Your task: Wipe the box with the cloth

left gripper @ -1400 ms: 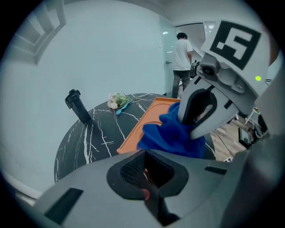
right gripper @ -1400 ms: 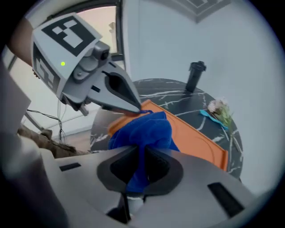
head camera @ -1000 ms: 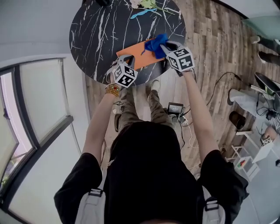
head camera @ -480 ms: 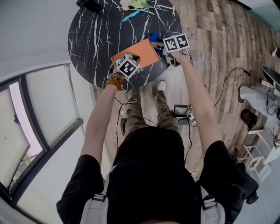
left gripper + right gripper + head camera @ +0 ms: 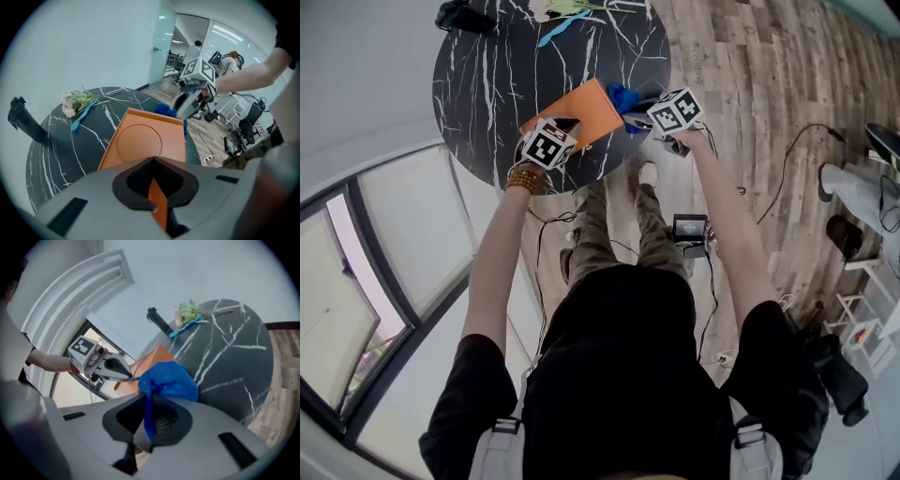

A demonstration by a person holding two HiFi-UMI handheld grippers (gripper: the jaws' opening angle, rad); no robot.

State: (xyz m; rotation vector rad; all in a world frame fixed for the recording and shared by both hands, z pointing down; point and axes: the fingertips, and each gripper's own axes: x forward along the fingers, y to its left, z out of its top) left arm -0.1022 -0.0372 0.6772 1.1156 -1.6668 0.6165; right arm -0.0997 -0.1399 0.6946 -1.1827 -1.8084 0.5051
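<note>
A flat orange box point(image 5: 577, 111) lies on the round black marble table point(image 5: 487, 84). My left gripper point(image 5: 564, 127) is shut on the box's near edge; an orange sliver shows between its jaws point(image 5: 153, 187). The box point(image 5: 145, 140) stretches away from it. My right gripper point(image 5: 636, 116) is at the box's right end, shut on a bunched blue cloth point(image 5: 622, 96). Its jaws have just been closing, with the cloth point(image 5: 171, 378) pinched between them point(image 5: 147, 414). The cloth touches the box's far right corner point(image 5: 152, 357).
White flowers point(image 5: 572, 7) with a light blue strip point(image 5: 562, 28) and a black object point(image 5: 461, 16) sit at the table's far side. The table's edge is just below the grippers. Cables and a small device point(image 5: 689, 230) lie on the wooden floor by the person's feet.
The right gripper has carried the cloth off the top of the box to its right end and lower. The left gripper has shifted along the box's near edge.
</note>
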